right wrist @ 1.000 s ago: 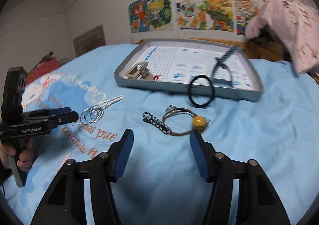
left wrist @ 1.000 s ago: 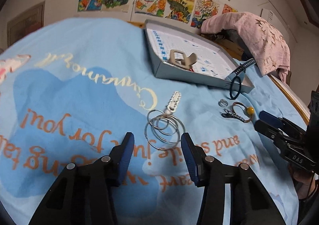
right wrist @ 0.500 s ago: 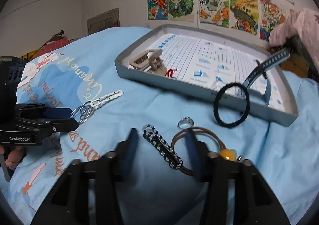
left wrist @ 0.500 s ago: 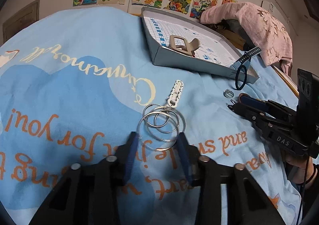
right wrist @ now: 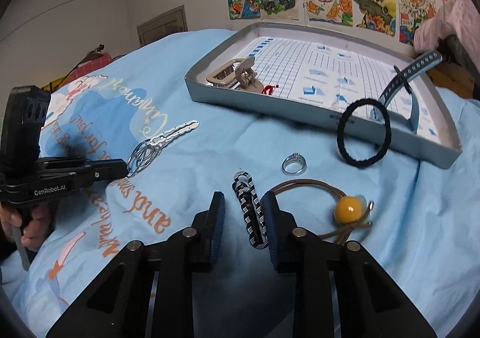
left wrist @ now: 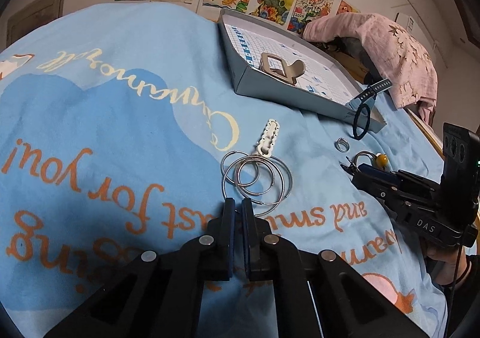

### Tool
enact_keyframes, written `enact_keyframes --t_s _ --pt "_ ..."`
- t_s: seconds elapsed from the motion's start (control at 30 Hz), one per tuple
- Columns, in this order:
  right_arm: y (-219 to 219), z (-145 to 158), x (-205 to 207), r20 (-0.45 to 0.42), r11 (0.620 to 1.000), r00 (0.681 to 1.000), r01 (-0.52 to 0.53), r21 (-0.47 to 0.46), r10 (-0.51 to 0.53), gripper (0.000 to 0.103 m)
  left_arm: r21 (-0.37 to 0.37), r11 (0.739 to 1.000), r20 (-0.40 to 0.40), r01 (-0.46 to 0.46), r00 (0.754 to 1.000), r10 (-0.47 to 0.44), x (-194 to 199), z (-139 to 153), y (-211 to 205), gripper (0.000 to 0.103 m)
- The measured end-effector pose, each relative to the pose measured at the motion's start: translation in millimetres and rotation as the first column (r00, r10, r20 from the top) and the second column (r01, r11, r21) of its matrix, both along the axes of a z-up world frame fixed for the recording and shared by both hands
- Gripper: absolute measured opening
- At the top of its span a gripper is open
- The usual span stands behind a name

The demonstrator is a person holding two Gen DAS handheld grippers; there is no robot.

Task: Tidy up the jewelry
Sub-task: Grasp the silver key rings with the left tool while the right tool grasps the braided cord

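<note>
Both tools have pinched in since a second ago; left tool (left wrist: 236, 212) is now closed on the edge of the thin silver hoops (left wrist: 258, 180); right tool (right wrist: 243, 212) is narrow and closing around the black-and-white braided band (right wrist: 250, 215), only its right pad touching. Blue printed cloth (left wrist: 105, 116) has plenty of open room; grey cardboard tray (right wrist: 303, 111) sits beyond, black hair tie (right wrist: 364, 137) leaning on its wall; small ring (right wrist: 294, 164) lies loose.

L gripper (left wrist: 237, 209): bottom centre of left wrist view, jaws pinched nearly together, tips angled down | R gripper (right wrist: 243, 203): bottom centre of right wrist view, jaws closing w/ gap between pads, angled down | L hand (right wrist: 28, 225): lower left, fingers round handle
</note>
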State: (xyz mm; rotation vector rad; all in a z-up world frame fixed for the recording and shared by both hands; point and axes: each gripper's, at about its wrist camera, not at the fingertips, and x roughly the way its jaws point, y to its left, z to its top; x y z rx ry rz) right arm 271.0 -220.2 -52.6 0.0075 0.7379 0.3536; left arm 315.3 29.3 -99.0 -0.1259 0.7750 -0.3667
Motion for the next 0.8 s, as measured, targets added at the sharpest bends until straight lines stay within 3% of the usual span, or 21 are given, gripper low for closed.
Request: enact_keyframes --t_s 0.2,0.27,0.3,0.4,0.6,0.8 --pt "-2 -2 0 -0.009 1.000 1.000 0.013 0.012 -0.013 0.024 -0.021 1.000 -0.004 -0.004 1.000 0.003 0 0 5 0.009" --pt "-3 -3 0 -0.015 1.000 1.000 0.011 0.022 -0.010 0.024 -0.048 0.999 0.003 0.020 1.000 -0.020 -2 1 6 0.024" --pt "-3 -3 0 -0.018 1.000 1.000 0.008 0.028 -0.008 0.024 -0.053 0.998 0.011 0.032 0.999 -0.032 -4 2 5 0.038" --pt "-3 -4 1 -0.027 0.999 1.000 0.007 0.037 -0.006 0.024 -0.020 0.998 0.054 0.064 0.997 -0.063 -10 8 -6 0.065" --pt "-3 -6 3 -0.035 0.999 0.999 0.008 0.040 -0.006 0.024 0.099 0.994 0.030 0.053 0.998 -0.056 3 5 -24 0.065" --pt "3 -8 4 -0.041 1.000 0.999 0.013 0.019 -0.012 0.024 0.143 0.989 0.023 0.028 0.999 -0.031 10 2 -27 0.043"
